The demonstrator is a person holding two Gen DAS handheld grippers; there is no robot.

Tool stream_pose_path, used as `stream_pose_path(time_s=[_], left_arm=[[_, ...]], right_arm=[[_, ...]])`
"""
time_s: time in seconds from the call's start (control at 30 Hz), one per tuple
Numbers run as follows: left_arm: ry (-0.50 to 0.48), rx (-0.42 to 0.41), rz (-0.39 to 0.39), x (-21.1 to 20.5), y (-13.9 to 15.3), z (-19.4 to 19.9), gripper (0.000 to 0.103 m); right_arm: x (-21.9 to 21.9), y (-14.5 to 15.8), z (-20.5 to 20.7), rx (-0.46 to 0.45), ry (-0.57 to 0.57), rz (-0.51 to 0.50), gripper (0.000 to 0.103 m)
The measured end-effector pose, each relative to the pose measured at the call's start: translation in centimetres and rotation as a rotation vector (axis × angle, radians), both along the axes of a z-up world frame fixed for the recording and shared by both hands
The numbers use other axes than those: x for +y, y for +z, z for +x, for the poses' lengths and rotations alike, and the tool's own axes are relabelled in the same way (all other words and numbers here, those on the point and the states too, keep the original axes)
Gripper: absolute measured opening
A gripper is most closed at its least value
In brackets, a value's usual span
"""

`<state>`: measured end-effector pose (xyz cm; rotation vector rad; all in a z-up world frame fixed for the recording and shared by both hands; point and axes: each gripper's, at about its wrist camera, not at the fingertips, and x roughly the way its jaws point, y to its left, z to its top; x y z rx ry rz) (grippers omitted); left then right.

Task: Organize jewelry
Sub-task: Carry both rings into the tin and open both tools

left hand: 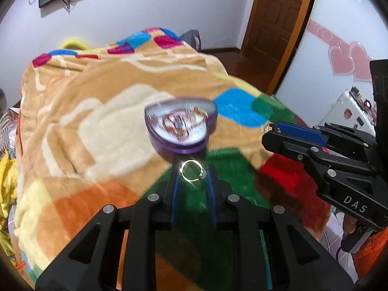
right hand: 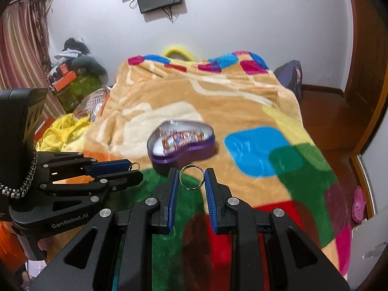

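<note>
A purple heart-shaped jewelry box [left hand: 180, 127] with a clear lid lies shut on the bed's blanket; it also shows in the right wrist view [right hand: 183, 145]. My left gripper [left hand: 192, 173] is shut on a gold ring with a small stone [left hand: 191, 171], held just in front of the box. My right gripper [right hand: 191, 180] is shut on a plain silver ring [right hand: 191, 177], also just short of the box. Each gripper shows in the other's view: the right one [left hand: 271, 131] at the right, the left one [right hand: 135, 168] at the left, both with a ring at the tips.
A colourful patchwork blanket [right hand: 218, 106] covers the bed. Yellow cloth [right hand: 60, 131] and piled boxes [right hand: 72, 84] lie left of the bed. A wooden door [left hand: 278, 24] and wood floor [right hand: 339, 121] are to the right, with a pink shoe [right hand: 359, 203] on the floor.
</note>
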<state>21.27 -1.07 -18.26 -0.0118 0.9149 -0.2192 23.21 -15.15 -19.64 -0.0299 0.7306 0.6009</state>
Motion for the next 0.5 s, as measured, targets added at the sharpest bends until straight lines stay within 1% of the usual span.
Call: stream_pose_path(time_s=[0.33, 0.5], left_arm=[[0.049, -0.112, -0.046, 2.2, 4.4, 1.6, 0.020], [0.061, -0.157, -0.062, 2.8, 5.7, 2.3, 0.020]], right_arm=[[0.5, 3.8, 0.8, -0.103, -0.008, 0.049, 0.020], [0.8, 5.0, 1.4, -0.141, -0.009, 0.072, 0.020]])
